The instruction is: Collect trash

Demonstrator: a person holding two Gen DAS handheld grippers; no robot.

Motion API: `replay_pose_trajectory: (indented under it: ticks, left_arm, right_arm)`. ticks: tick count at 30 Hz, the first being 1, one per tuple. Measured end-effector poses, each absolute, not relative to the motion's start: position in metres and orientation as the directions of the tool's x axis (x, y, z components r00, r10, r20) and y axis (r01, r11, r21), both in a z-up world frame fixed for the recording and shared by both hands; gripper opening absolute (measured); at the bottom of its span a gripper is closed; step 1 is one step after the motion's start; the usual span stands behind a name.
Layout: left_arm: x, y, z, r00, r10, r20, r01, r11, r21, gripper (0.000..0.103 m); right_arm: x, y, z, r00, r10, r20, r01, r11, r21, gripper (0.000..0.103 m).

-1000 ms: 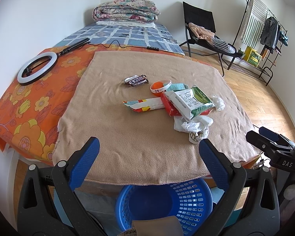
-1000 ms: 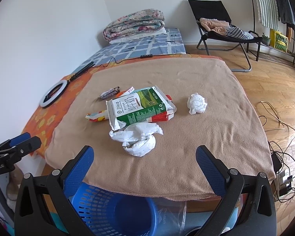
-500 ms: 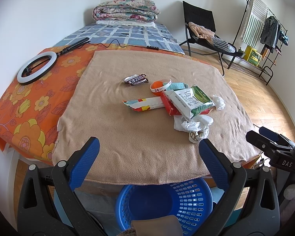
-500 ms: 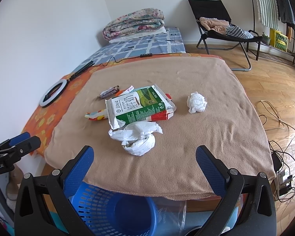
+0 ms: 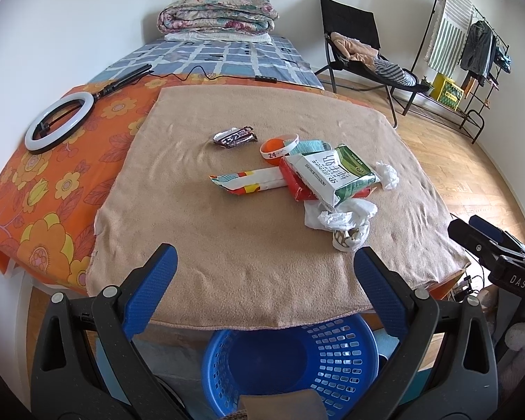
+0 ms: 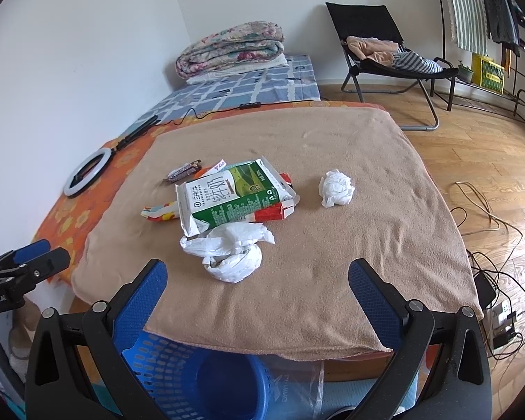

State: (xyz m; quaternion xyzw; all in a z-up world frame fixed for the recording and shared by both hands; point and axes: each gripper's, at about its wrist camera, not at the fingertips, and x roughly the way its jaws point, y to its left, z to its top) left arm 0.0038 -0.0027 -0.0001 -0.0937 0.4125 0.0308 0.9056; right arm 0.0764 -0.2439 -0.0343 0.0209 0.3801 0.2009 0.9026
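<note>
Trash lies on a tan blanket (image 5: pixel 248 245): a green and white milk carton (image 5: pixel 336 173) (image 6: pixel 232 194), a red box (image 5: pixel 297 189) under it, a striped wrapper (image 5: pixel 248 182), a dark candy wrapper (image 5: pixel 235 136), an orange roll of tape (image 5: pixel 278 147), a crumpled white plastic bag (image 5: pixel 343 220) (image 6: pixel 231 252) and a paper ball (image 6: pixel 336 192) (image 5: pixel 388 175). A blue basket (image 5: pixel 290 360) (image 6: pixel 199 378) stands below the blanket's near edge. My left gripper (image 5: pixel 262 273) and right gripper (image 6: pixel 257 287) are open and empty, above the basket, short of the trash.
A ring light (image 5: pixel 57 122) lies on the orange floral sheet (image 5: pixel 45 189) at left. A folded quilt (image 5: pixel 217 14) sits at the bed's far end. A black chair (image 5: pixel 360 42) with clothes, a clothes rack (image 5: pixel 472 45) and floor cables (image 6: pixel 490 273) are to the right.
Both views have crept very slightly; the trash pile and the basket stay where they were. Both grippers remain open.
</note>
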Motion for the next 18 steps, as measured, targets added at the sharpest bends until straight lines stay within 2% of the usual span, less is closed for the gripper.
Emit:
replay_pose_trajectory:
  ticks: [6,12,18]
  left_arm:
    - [0.019,-0.011,-0.006,0.639,-0.049,-0.768,-0.116,0.98,-0.16,0.103]
    - [0.04,-0.019,-0.005,0.633,-0.074,-0.771,-0.093,0.981,-0.171,0.099]
    - [0.069,-0.018,-0.004,0.607,-0.152,-0.78,-0.089,0.962,-0.257,0.098]
  right_arm:
    - [0.08,-0.255,-0.033,0.657,0.379,-0.652,-0.334,0.921,0.199,0.103]
    - [0.091,-0.257,-0.031,0.653,0.349,-0.672,-0.33,0.93,0.162,0.103]
    - [0.108,-0.263,-0.03,0.628,0.354,-0.693,-0.324,0.929,0.181,0.103]
